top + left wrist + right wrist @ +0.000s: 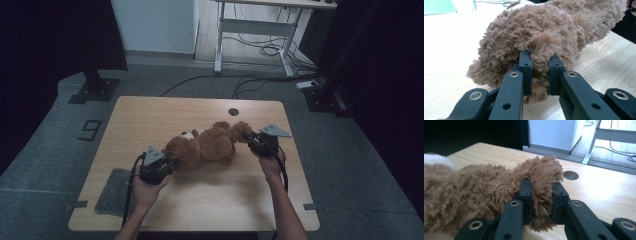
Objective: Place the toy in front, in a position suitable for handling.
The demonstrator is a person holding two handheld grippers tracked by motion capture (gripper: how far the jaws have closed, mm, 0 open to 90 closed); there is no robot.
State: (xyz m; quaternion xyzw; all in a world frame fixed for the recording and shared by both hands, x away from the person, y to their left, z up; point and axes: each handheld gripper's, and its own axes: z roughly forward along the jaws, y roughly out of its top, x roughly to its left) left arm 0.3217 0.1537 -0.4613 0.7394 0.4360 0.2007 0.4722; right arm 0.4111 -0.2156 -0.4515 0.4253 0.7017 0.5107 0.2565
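The left gripper clamps one furry end of the bear; the right gripper pinches the other end, perhaps a leg. The bear lies stretched between them mid-table. A dark mat sits near the left forearm, a round hole beyond the bear.
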